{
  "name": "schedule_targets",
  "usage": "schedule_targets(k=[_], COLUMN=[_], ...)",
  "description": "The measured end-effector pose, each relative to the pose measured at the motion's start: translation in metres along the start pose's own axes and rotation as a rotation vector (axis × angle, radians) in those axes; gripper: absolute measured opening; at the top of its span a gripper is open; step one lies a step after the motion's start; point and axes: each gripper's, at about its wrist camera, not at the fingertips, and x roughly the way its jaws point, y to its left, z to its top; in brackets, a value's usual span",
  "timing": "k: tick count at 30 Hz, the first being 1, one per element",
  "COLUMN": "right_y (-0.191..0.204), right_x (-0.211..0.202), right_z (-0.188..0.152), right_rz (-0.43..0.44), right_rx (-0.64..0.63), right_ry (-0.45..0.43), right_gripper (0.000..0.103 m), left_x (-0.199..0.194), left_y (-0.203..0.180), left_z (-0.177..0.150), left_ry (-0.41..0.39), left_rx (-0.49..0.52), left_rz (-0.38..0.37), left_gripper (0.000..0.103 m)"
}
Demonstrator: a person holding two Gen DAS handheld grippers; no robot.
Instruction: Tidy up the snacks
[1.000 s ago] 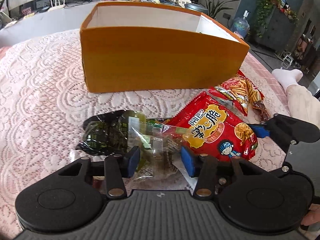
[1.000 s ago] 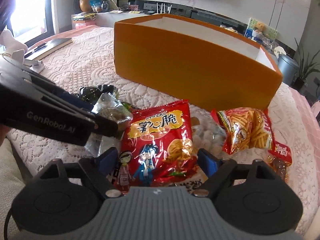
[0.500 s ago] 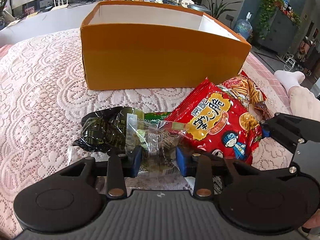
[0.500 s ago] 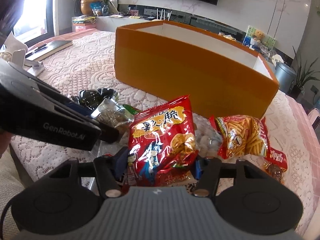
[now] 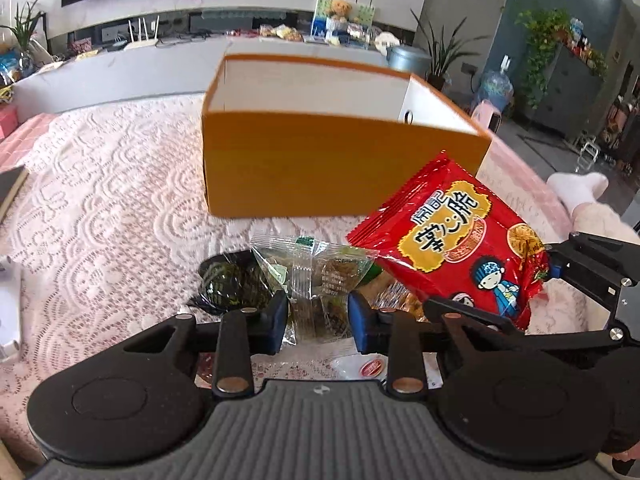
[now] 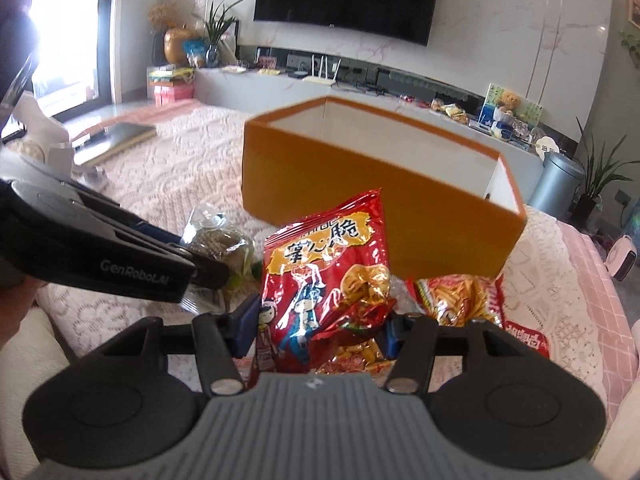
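Observation:
An open orange box (image 5: 320, 168) with a white inside stands on the lace-covered table. My left gripper (image 5: 318, 320) has its jaws closing, and the blue pads press a clear snack packet (image 5: 316, 276) held just above the table. To its right hangs a red snack bag (image 5: 460, 240). My right gripper (image 6: 320, 328) is also closing, its pads squeezing the crumpled lower end of that red snack bag (image 6: 324, 256), which stands upright in front of the orange box (image 6: 360, 184). The clear packet (image 6: 216, 236) shows at the left gripper's tips in the right wrist view.
A dark green packet (image 5: 228, 284) lies on the lace cloth (image 5: 100, 220) left of the clear one. A red-and-yellow stick snack bag (image 6: 460, 296) and other wrappers lie beside the red bag. A book (image 6: 120, 136) rests far left. A socked foot (image 5: 576, 192) is past the table's right edge.
Both grippers' jaws have narrowed onto their packets and both have risen. The red bag and the clear packet have come up off the table, and the box looks farther and lower.

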Motion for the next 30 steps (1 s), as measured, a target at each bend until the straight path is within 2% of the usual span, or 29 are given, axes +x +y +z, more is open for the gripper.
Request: schedule_targets(k=[3,4,5,9,11,16,19,21,26,29,30], right_y=[-0.004,-0.006,-0.008,-0.016,-0.021,-0.035,-0.042,-0.045,-0.047,-0.049,-0.048], right_x=[-0.012,-0.016,-0.02,-0.031,-0.036,-0.037,-0.034,-0.03,-0.022,-0.019,-0.018], right_z=[0.006,0.008,0.01,0.021,0.027,0.045,0.052,0.052,0.035,0.02,0.015], right_rz=[-0.005,-0.008,-0.009,-0.005,-0.008,-0.007,-0.003,0.002,0.051,0.07,0.071], right_rx=[0.015,0.019,0.024,0.043,0.05,0.09,0.108,0.125,0.213,0.268,0.281], right_ry=[-0.026,-0.033,-0.04,-0.062,-0.074,-0.076,-0.059,-0.038,0.045,0.088,0.098], right_gripper=[0.055,0.055,0.055,0.055,0.055,0.055,0.055,0.055,0.055,0.056,0.056], left_x=[-0.012,-0.016,-0.02,-0.029,-0.033,-0.04,-0.038,-0.033,-0.019,-0.012,-0.007], left_y=[-0.004,-0.005,-0.005,-0.006,-0.01,-0.012,-0.013,-0.009,0.007,0.008,0.008], left_z=[0.005,0.007,0.01,0.023,0.027,0.043,0.048,0.048,0.024,0.008,0.002], left_ry=[-0.034,-0.045,-0.05,-0.076,-0.094,-0.139,-0.109,-0.028,0.1,0.143,0.164], left_rx=[0.014,0.017,0.018,0.03,0.06,0.105,0.123,0.116,0.053,0.092,0.117], left_rz=[0.007,0.008,-0.002,-0.003,0.01,0.016,0.019,-0.011,-0.006,0.0,0.004], left_gripper=[0.034,0.021,0.018,0.016,0.0,0.0,0.0,0.006,0.043,0.055,0.056])
